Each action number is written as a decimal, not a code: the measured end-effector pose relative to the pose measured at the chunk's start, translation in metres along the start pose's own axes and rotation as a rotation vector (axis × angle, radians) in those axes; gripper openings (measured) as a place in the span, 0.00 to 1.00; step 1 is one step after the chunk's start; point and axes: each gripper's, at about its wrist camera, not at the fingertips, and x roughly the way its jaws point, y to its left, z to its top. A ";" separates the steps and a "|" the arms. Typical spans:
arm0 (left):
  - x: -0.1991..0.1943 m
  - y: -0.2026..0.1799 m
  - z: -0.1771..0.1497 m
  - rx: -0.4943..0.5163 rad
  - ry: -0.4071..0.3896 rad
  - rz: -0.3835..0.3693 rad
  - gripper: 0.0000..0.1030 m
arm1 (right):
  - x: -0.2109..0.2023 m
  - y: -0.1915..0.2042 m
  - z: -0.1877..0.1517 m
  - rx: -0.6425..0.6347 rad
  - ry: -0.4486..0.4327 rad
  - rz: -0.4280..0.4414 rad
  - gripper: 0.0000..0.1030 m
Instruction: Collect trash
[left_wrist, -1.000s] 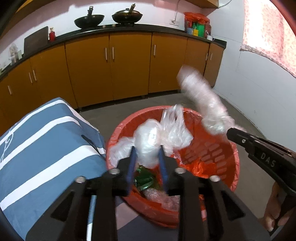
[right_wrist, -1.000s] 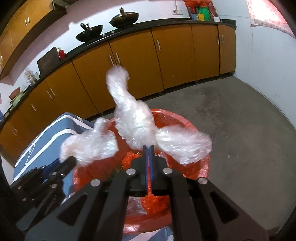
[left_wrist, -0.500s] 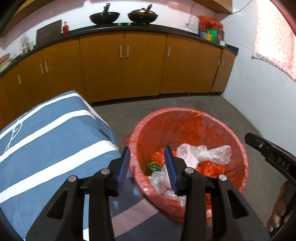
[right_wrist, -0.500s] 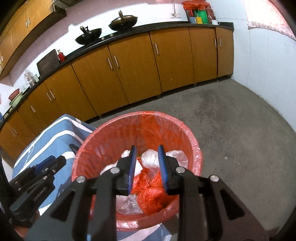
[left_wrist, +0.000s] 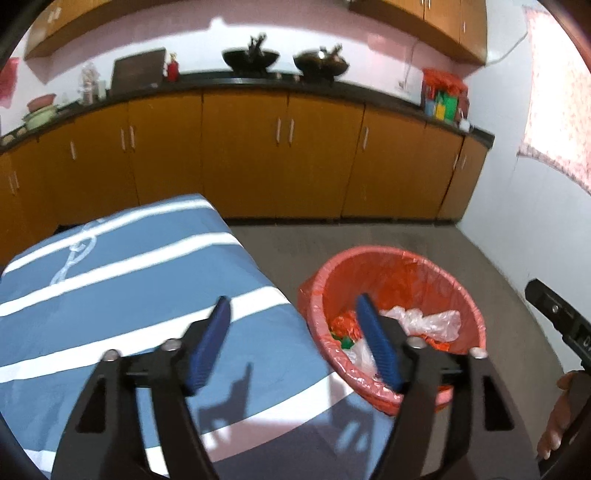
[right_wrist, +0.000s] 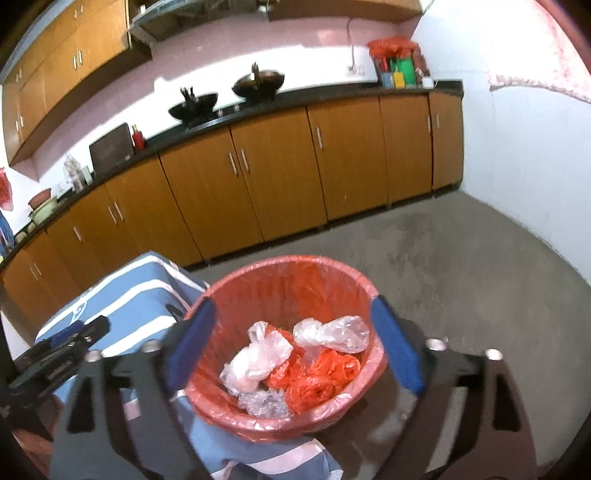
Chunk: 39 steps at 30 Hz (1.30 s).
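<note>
Red bin stands on the floor against the striped tabletop's corner, crumpled bags inside. Left tool and right tool are both opening, empty, above tabletop edge and bin. Bare floor lies beyond.

Both clear bags now lie in the bin; both hand-held grippers are opening, empty, pulled back.

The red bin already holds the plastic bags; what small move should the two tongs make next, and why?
Probably swing both back toward the blue striped cloth to look for more trash. The left tongs and right tongs are opening with nothing between them, and the clear bags lie inside the red bin.
</note>
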 end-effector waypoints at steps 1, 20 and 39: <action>-0.009 0.001 -0.001 0.004 -0.022 0.008 0.82 | -0.009 0.001 -0.001 -0.007 -0.022 -0.010 0.91; -0.111 0.036 -0.048 0.016 -0.213 0.168 0.98 | -0.097 0.051 -0.044 -0.167 -0.156 -0.098 0.96; -0.149 0.045 -0.077 0.038 -0.271 0.220 0.98 | -0.136 0.078 -0.077 -0.233 -0.205 -0.042 0.96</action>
